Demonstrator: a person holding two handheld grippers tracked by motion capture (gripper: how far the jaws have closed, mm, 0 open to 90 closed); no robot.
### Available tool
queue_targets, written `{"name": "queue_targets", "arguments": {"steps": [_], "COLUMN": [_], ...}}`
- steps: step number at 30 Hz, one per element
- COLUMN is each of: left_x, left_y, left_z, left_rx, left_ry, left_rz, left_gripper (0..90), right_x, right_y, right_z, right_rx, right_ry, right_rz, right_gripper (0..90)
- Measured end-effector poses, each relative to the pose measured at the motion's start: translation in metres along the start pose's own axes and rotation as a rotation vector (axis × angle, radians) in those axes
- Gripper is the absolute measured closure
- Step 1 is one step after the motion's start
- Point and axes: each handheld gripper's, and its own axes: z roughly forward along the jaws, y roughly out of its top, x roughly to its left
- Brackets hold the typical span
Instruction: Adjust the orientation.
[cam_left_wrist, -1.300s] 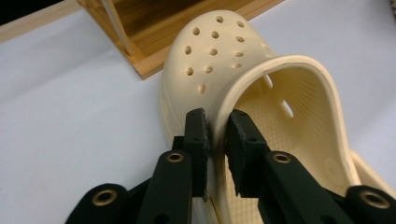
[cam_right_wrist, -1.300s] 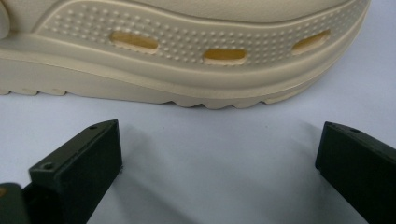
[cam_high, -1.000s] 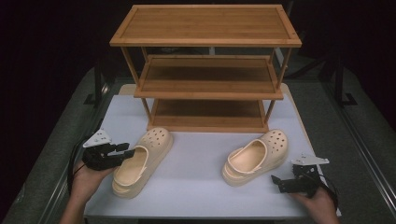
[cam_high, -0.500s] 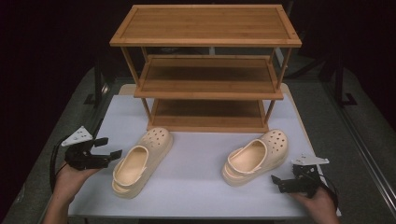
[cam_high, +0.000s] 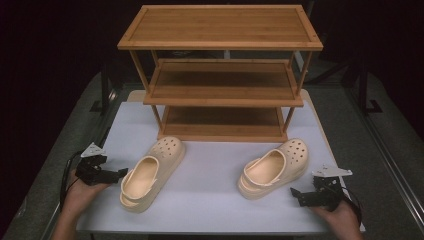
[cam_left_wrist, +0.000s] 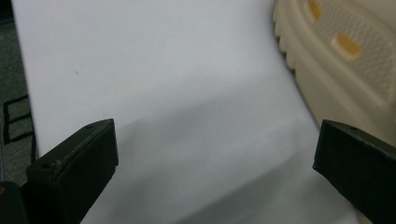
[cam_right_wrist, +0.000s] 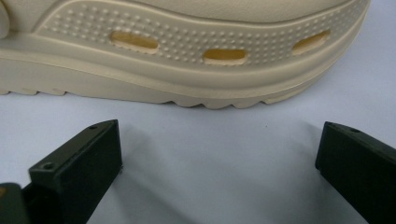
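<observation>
my two black matt plastic claws, the left gripper (cam_high: 120, 173) and right gripper (cam_high: 296, 193), look hard and slightly grainy. the two cream foam-like clogs, left clog (cam_high: 150, 172) and right clog (cam_high: 275, 167), look matt with pimpled sides. the three-tier wooden rack (cam_high: 222, 75) shows smooth satin grain; the white table top (cam_high: 210, 195) looks smooth and matt.

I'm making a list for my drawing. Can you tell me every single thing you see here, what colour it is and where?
shoe rack: 1, brown wood, three shelves, far side of table
clogs: 2, beige, in front of the rack; left clog, right clog
table: 1, white top
left tool: 1, black, open, just left of the left clog, nothing between its jaws
right tool: 1, black, open, near the right clog
hands: 2, bottom corners, holding the tools
</observation>
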Motion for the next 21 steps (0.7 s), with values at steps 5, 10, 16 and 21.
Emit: {"name": "queue_targets", "arguments": {"steps": [5,10,16,21], "left_x": [-0.004,-0.003,-0.003,-0.003], "left_y": [-0.006,-0.008,-0.008,-0.008], "left_z": [0.012,0.012,0.012,0.013], "left_rx": [0.01,-0.004,-0.003,-0.004], "left_ry": [0.005,0.0,-0.001,-0.002], "left_rz": [0.039,0.033,0.034,0.032], "left_gripper": [0.0,0.0,0.0,0.0], "right_x": [0.0,0.0,0.0,-0.005], "right_y": [0.0,0.0,0.001,0.008], "right_z": [0.0,0.0,-0.001,-0.017], "right_rx": [0.001,0.001,-0.001,-0.01], "right_ry": [0.001,-0.001,-0.001,-0.032], "right_rz": [-0.001,-0.003,0.003,0.031], "right_gripper": [0.0,0.0,4.8,34.0]}}
